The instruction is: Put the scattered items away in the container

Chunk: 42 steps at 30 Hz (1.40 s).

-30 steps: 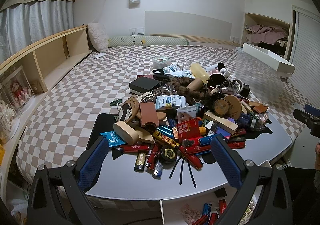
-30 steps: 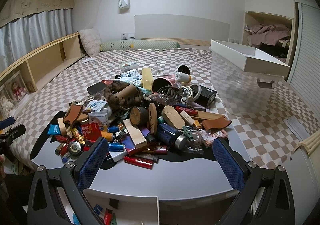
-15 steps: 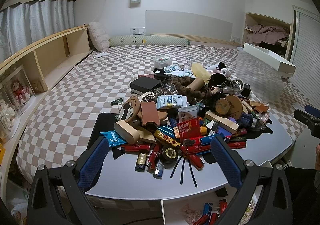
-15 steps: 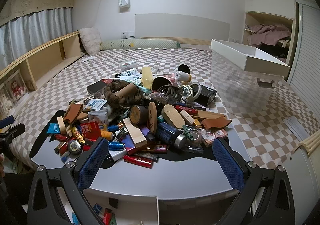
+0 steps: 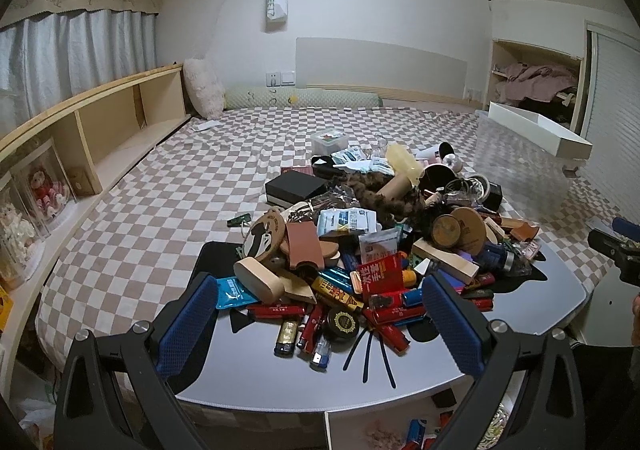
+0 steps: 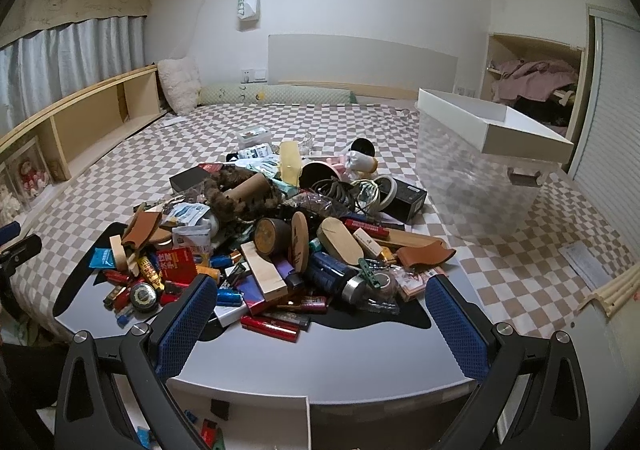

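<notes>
Scattered small items (image 6: pixel 280 250) sit piled on the grey counter (image 6: pixel 340 354) just ahead of both my spread, empty grippers, with the clear plastic container with a white rim (image 6: pixel 480 178) off to the right, nearer my right gripper (image 6: pixel 320 334) than my left gripper (image 5: pixel 320 330).

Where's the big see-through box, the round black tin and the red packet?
see-through box (image 6: pixel 480 186), right wrist view, clear front wall.
round black tin (image 5: pixel 343 323), left wrist view, lid centre.
red packet (image 5: pixel 380 273), left wrist view, printed face.

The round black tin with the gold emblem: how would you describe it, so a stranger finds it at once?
Start at the grey tabletop carrying the heap of clutter. At the heap's near edge, among red lighters, lies the round black tin. Its neighbours are long and narrow; it alone is round, with a gold emblem.
</notes>
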### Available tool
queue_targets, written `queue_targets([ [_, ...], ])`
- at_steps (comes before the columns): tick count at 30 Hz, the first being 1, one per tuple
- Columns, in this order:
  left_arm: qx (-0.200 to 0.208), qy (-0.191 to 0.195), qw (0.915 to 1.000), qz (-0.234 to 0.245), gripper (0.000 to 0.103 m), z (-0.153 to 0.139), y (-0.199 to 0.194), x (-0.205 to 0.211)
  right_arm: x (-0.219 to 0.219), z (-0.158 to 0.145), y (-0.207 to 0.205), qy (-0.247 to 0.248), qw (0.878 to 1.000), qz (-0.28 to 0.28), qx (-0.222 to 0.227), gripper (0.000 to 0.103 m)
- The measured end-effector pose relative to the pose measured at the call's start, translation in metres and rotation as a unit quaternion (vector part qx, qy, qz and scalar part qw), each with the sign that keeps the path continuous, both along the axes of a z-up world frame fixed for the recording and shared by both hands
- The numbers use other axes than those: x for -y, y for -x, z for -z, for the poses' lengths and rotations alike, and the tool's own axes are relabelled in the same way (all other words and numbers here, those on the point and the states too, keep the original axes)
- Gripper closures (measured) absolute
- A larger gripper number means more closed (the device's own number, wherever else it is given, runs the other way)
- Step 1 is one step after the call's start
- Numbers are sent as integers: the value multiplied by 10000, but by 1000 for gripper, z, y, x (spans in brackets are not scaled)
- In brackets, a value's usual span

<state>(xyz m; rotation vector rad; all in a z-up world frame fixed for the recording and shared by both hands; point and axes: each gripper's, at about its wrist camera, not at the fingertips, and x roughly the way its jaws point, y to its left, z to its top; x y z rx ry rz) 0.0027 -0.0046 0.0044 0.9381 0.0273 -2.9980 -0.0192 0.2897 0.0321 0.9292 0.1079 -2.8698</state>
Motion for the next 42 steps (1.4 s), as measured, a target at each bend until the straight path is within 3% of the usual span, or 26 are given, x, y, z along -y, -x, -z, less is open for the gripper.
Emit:
queue_targets([
  [17, -82, -453, 9989, 77, 0, -29, 23, 19, 15, -10, 21, -747, 9956, -218, -529, 0],
  [26, -67, -352, 9990, 270, 0, -33, 57, 22, 8, -5, 68, -697, 9972, -255, -118, 0],
  [32, 450, -378, 9970, 495, 1, -11, 87, 25, 4, 23, 97, -522, 9965, -484, 444, 0],
  [42, 1355, -9, 9855, 1019, 1, 52, 101, 7, 6, 84, 111, -336, 9866, -874, 1334, 0],
])
